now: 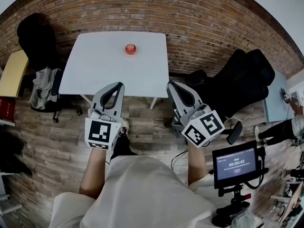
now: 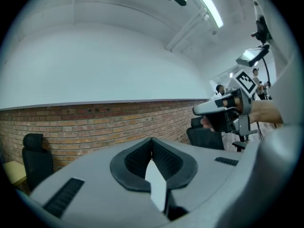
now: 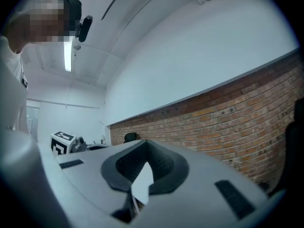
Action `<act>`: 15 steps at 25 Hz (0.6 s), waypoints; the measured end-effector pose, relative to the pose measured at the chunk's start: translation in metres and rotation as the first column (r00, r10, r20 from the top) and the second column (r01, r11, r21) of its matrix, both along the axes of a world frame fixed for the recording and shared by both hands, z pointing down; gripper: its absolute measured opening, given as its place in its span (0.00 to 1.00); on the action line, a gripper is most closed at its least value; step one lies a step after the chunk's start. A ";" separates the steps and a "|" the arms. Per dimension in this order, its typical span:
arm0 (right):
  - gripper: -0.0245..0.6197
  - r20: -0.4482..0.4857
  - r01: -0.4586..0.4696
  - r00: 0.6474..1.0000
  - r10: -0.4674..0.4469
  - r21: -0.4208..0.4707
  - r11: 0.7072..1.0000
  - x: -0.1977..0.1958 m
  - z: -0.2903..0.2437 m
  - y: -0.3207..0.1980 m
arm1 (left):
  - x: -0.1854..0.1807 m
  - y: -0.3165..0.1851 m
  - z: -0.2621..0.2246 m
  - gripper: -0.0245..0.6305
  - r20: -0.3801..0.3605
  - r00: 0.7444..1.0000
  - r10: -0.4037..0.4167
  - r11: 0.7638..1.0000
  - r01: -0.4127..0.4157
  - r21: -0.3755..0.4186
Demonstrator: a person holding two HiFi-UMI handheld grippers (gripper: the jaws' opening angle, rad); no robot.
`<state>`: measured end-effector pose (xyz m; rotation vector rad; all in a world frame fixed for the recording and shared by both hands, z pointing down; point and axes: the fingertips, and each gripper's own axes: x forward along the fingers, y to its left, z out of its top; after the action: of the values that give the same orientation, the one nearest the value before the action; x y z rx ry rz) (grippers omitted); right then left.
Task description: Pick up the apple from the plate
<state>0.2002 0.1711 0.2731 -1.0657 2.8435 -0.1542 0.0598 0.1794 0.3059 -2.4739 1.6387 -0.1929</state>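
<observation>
A red apple sits on a small plate near the far edge of a white table in the head view. Both grippers are held level over the wooden floor, short of the table's near edge and well away from the apple. My left gripper is shut with nothing in it; its dark pads meet in front of the brick wall. My right gripper is also shut and empty, pads together. Neither gripper view shows the apple or the table.
A brick wall runs behind the table. A black chair draped with clothing stands at the left, black seats at the right. A monitor on a stand is at the lower right. A yellow table is at the far left.
</observation>
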 end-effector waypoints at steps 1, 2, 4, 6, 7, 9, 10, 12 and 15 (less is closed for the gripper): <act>0.04 -0.005 -0.004 1.000 0.004 0.003 1.000 -0.003 0.000 -0.008 | -0.003 -0.008 0.000 0.05 0.002 1.000 0.003 1.000 -0.003 0.000; 0.04 -0.012 -0.008 1.000 0.008 0.009 1.000 -0.007 0.000 -0.016 | -0.007 -0.016 0.000 0.05 0.004 1.000 0.005 1.000 -0.005 0.002; 0.04 -0.029 -0.016 0.999 0.017 0.023 1.000 -0.018 -0.003 -0.034 | -0.019 -0.034 -0.004 0.05 0.003 1.000 0.007 1.000 -0.007 0.005; 0.04 -0.047 -0.023 0.999 0.024 0.035 0.999 -0.032 -0.005 -0.052 | -0.032 -0.053 -0.006 0.05 0.000 1.000 0.005 1.000 -0.005 0.005; 0.04 -0.053 -0.025 0.998 0.027 0.037 0.999 -0.038 -0.005 -0.061 | -0.038 -0.063 -0.006 0.05 -0.001 1.000 0.003 1.000 -0.003 0.003; 0.04 -0.058 -0.027 0.998 0.030 0.038 0.999 -0.048 -0.004 -0.079 | -0.049 -0.081 -0.004 0.05 -0.001 1.000 0.003 1.000 -0.003 -0.001; 0.04 -0.058 -0.027 0.998 0.029 0.036 0.999 -0.052 -0.004 -0.087 | -0.053 -0.090 -0.004 0.05 -0.001 1.000 0.003 1.000 -0.003 -0.002; 0.04 -0.050 -0.024 0.998 0.026 0.031 0.999 -0.059 -0.006 -0.102 | -0.062 -0.107 -0.003 0.05 -0.001 1.000 0.005 1.000 -0.005 -0.004; 0.04 -0.042 -0.026 0.999 0.027 0.019 0.999 -0.067 -0.008 -0.124 | -0.072 -0.129 -0.004 0.05 -0.006 1.000 0.008 1.000 -0.008 -0.010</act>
<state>0.1333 0.0467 0.2653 -1.1158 2.8610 -0.1035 -0.0124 0.0505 0.3021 -2.4903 1.6339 -0.1929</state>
